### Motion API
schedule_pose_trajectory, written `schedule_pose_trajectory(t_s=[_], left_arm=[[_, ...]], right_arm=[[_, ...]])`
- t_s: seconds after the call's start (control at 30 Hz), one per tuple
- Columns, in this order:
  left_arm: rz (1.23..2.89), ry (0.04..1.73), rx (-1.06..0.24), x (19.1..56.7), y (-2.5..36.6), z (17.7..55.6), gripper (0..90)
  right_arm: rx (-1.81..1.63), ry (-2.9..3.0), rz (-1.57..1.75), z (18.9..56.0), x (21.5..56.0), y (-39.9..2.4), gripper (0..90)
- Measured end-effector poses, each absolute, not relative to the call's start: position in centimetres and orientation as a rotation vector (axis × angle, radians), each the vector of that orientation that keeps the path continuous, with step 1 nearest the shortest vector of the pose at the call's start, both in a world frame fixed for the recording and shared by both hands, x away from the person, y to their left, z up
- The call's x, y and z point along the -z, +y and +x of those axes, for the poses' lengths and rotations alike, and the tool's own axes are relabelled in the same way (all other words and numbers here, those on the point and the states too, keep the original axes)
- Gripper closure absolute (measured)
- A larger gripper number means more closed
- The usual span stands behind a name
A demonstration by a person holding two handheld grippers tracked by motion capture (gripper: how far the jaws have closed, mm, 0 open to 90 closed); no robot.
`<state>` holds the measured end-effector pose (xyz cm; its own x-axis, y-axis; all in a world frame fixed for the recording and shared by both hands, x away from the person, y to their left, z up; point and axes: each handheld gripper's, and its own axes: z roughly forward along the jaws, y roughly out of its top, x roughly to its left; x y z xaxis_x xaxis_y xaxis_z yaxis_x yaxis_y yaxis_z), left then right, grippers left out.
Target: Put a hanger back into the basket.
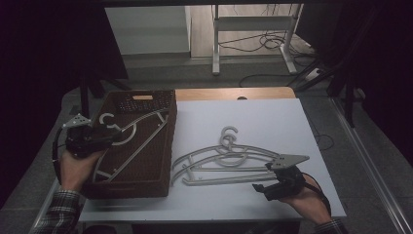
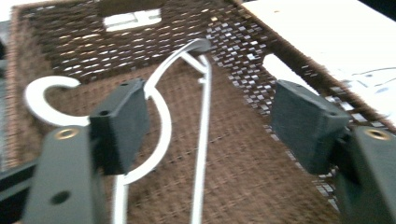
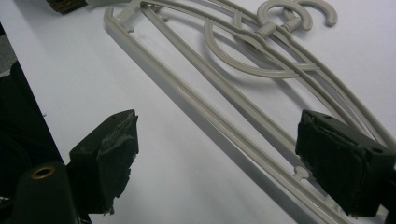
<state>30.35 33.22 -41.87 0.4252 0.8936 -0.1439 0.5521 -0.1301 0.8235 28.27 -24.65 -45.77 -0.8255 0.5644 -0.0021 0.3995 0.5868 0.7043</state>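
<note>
A brown wicker basket stands on the left of the white table board. A pale plastic hanger lies slantwise inside it. My left gripper reaches over the basket's left rim, open. In the left gripper view the hanger runs between the spread jaws, its curved arm passing just by the left pad. Two more grey hangers lie stacked on the board, hooks pointing away. My right gripper sits open at their near right end. The hangers' long bar crosses between its jaws, untouched.
The basket's far wall has a cut-out handle. A strip of wooden tabletop shows behind the board. Beyond the table stand a white desk frame and floor cables. The board's right half is bare.
</note>
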Motion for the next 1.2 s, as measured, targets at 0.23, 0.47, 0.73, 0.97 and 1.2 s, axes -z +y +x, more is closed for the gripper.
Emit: schedule_pose_trajectory(t_s=[0.23, 0.47, 0.73, 0.97, 1.2], left_arm=[[1.809, 1.182, -0.441, 41.8, 31.6, 29.0, 14.3], [1.748, 1.153, -0.382, 41.5, 30.4, 27.7, 7.4], [1.729, 1.110, -0.354, 41.3, 28.1, 26.1, 4.3], [1.771, 1.007, -0.382, 41.5, 25.2, 24.7, 4.0], [1.836, 0.923, -0.378, 41.2, 22.1, 23.6, 2.6]], right_arm=[[-1.083, 2.576, 0.791, 27.9, 45.7, -24.7, 13.9], [-1.103, 2.557, 0.775, 27.5, 45.5, -24.6, 13.5], [-1.129, 2.537, 0.776, 26.9, 45.2, -24.5, 13.1], [-1.158, 2.471, 0.777, 26.0, 45.0, -24.6, 13.1], [-1.185, 2.425, 0.780, 25.4, 44.7, -25.1, 13.1]])
